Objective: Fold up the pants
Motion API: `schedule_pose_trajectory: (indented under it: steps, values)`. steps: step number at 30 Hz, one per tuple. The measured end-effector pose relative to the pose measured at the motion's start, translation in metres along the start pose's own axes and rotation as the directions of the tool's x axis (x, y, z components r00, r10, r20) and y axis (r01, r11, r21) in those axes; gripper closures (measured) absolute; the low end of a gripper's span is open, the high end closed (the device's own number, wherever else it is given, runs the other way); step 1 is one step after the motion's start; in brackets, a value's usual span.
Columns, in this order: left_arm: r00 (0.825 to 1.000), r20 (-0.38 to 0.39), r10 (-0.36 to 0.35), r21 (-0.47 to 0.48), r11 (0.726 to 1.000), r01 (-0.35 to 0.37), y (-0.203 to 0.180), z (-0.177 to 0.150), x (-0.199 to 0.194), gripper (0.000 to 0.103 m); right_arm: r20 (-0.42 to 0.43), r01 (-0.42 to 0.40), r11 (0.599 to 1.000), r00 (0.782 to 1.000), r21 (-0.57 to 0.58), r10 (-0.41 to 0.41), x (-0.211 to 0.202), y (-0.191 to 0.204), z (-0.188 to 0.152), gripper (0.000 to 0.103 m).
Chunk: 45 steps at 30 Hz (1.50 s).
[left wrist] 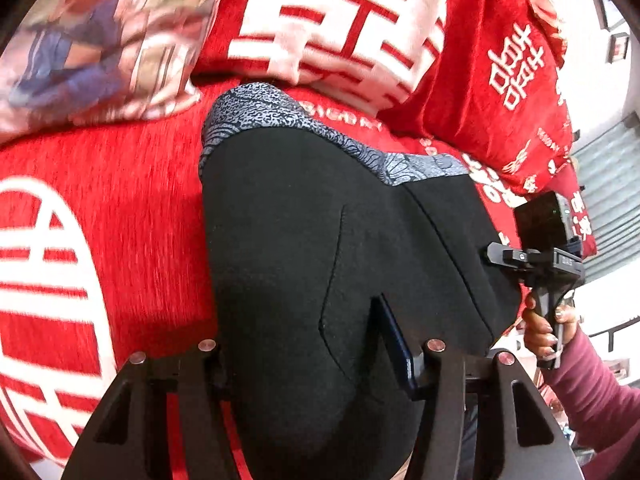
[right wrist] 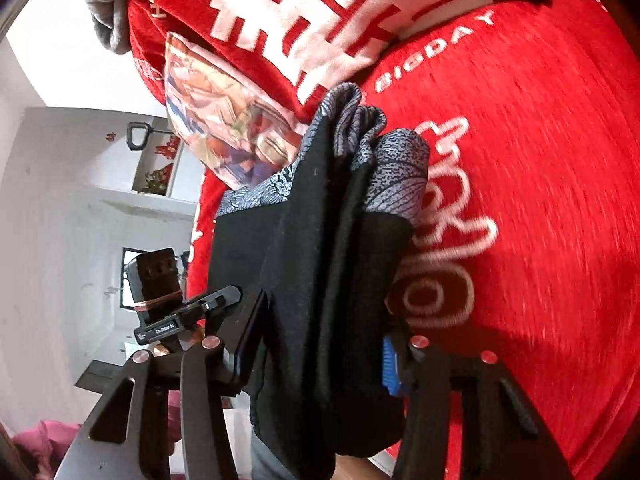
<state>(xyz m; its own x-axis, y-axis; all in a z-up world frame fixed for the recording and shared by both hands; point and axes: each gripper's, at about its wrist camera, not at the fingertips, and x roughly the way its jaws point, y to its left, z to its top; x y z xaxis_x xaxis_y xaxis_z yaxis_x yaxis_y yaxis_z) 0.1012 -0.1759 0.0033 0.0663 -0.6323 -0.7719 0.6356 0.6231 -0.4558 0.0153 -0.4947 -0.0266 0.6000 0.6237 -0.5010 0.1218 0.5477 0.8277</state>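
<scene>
Red bedding (left wrist: 120, 184) with white lettering fills my view, pillows (left wrist: 340, 28) piled behind. I see the black pants (left wrist: 320, 240), grey patterned waistband away from me, bunched and lifted off the bedding. My left gripper (left wrist: 308, 352) pinches one end, my right gripper (right wrist: 320, 352) clamps the gathered folds.

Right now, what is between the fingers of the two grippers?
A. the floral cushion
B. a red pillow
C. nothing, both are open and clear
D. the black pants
D: the black pants fill the gap of the left gripper, and bunched folds of the same cloth sit clamped in the right gripper, above the red bedspread.
</scene>
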Motion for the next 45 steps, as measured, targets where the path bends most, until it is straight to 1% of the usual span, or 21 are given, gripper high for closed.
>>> schedule_pose_trajectory:
  steps: [2, 5, 7, 9, 12, 14, 15, 17, 20, 21, 22, 23, 24, 29, 30, 33, 35, 37, 39, 41, 45]
  values:
    - [0.999, -0.011, 0.035, 0.005, 0.999, -0.035, 0.002, -0.009, 0.009, 0.043, -0.005, 0.082, 0.996, 0.997, -0.02, -0.082, 0.006, -0.005, -0.009, 0.05]
    - [0.993, 0.018, 0.117, 0.015, 0.993, -0.118, 0.006, -0.024, 0.018, 0.028, 0.004, 0.237, 0.968, 0.971, -0.082, -0.237, 0.013, -0.006, -0.021, 0.041]
    - [0.985, 0.052, 0.163, 0.01, 0.986, -0.164, 0.007, -0.03, 0.018, 0.014, 0.03, 0.273, 0.957, 0.962, -0.095, -0.271, 0.011, -0.004, -0.025, 0.037]
    - [0.975, 0.076, 0.209, -0.002, 0.978, -0.21, 0.009, -0.035, 0.016, 0.006, 0.044, 0.298, 0.951, 0.955, -0.088, -0.295, 0.008, -0.002, -0.028, 0.035]
    - [0.96, 0.099, 0.261, -0.037, 0.965, -0.259, 0.01, -0.043, 0.011, 0.006, 0.059, 0.337, 0.938, 0.941, -0.084, -0.333, 0.005, 0.0, -0.032, 0.027]
    - [0.939, 0.126, 0.321, -0.064, 0.947, -0.315, 0.008, -0.047, 0.005, 0.006, 0.08, 0.38, 0.922, 0.924, -0.075, -0.374, -0.001, 0.005, -0.039, 0.025]
    - [0.919, 0.149, 0.366, -0.077, 0.931, -0.358, 0.005, -0.05, -0.002, 0.006, 0.08, 0.38, 0.922, 0.924, -0.075, -0.374, -0.001, 0.005, -0.039, 0.024]
    - [0.88, 0.197, 0.432, -0.088, 0.902, -0.423, -0.001, -0.054, -0.015, 0.006, 0.118, 0.426, 0.901, 0.902, -0.077, -0.416, -0.012, 0.012, -0.05, 0.024]
    - [0.852, 0.253, 0.458, -0.122, 0.889, -0.441, -0.004, -0.046, -0.033, 0.006, 0.195, 0.504, 0.858, 0.855, -0.094, -0.481, -0.027, 0.025, -0.057, 0.024]
    - [0.836, 0.268, 0.478, -0.139, 0.878, -0.458, -0.004, -0.04, -0.038, 0.006, 0.221, 0.513, 0.853, 0.846, -0.091, -0.485, -0.031, 0.029, -0.057, 0.024]
    - [0.809, 0.273, 0.52, -0.162, 0.854, -0.494, -0.003, -0.032, -0.04, 0.006, 0.246, 0.507, 0.857, 0.845, -0.088, -0.475, -0.037, 0.033, -0.057, 0.024]
    - [0.796, 0.269, 0.542, -0.174, 0.84, -0.513, -0.002, -0.025, -0.039, 0.006, 0.246, 0.507, 0.857, 0.845, -0.088, -0.475, -0.037, 0.033, -0.057, 0.026]
    - [0.784, 0.257, 0.566, -0.187, 0.825, -0.534, 0.002, -0.019, -0.036, 0.006, 0.295, 0.482, 0.872, 0.849, -0.092, -0.438, -0.047, 0.045, -0.057, 0.03]
    - [0.758, 0.193, 0.623, -0.207, 0.781, -0.589, 0.02, -0.006, -0.011, 0.006, 0.313, 0.473, 0.86, 0.86, -0.191, -0.403, -0.031, 0.073, -0.054, 0.034]
    - [0.755, 0.181, 0.631, -0.204, 0.775, -0.598, 0.023, -0.008, -0.005, 0.006, 0.285, 0.5, 0.83, 0.856, -0.247, -0.431, -0.012, 0.08, -0.056, 0.034]
    - [0.751, 0.167, 0.639, -0.198, 0.768, -0.609, 0.026, -0.015, 0.004, 0.006, 0.237, 0.532, 0.803, 0.845, -0.268, -0.48, 0.009, 0.075, -0.059, 0.034]
    - [0.748, 0.179, 0.639, -0.187, 0.768, -0.612, 0.022, -0.018, 0.002, 0.006, 0.249, 0.613, 0.737, 0.79, -0.285, -0.561, 0.022, 0.068, -0.066, 0.034]
    - [0.743, 0.18, 0.644, -0.172, 0.765, -0.621, 0.015, -0.021, -0.003, 0.006, 0.249, 0.622, 0.728, 0.783, -0.29, -0.57, 0.022, 0.069, -0.068, 0.034]
    - [0.733, 0.193, 0.652, -0.147, 0.758, -0.635, 0.004, -0.028, -0.009, 0.006, 0.244, 0.614, 0.739, 0.789, -0.277, -0.564, 0.016, 0.069, -0.071, 0.034]
    - [0.731, 0.197, 0.654, -0.131, 0.756, -0.641, -0.006, -0.034, -0.012, 0.006, 0.24, 0.615, 0.752, 0.788, -0.238, -0.568, 0.007, 0.067, -0.073, 0.028]
    - [0.751, 0.195, 0.631, -0.132, 0.775, -0.618, -0.025, -0.05, -0.014, 0.006, 0.245, 0.609, 0.768, 0.79, -0.199, -0.563, 0.0, 0.069, -0.08, 0.024]
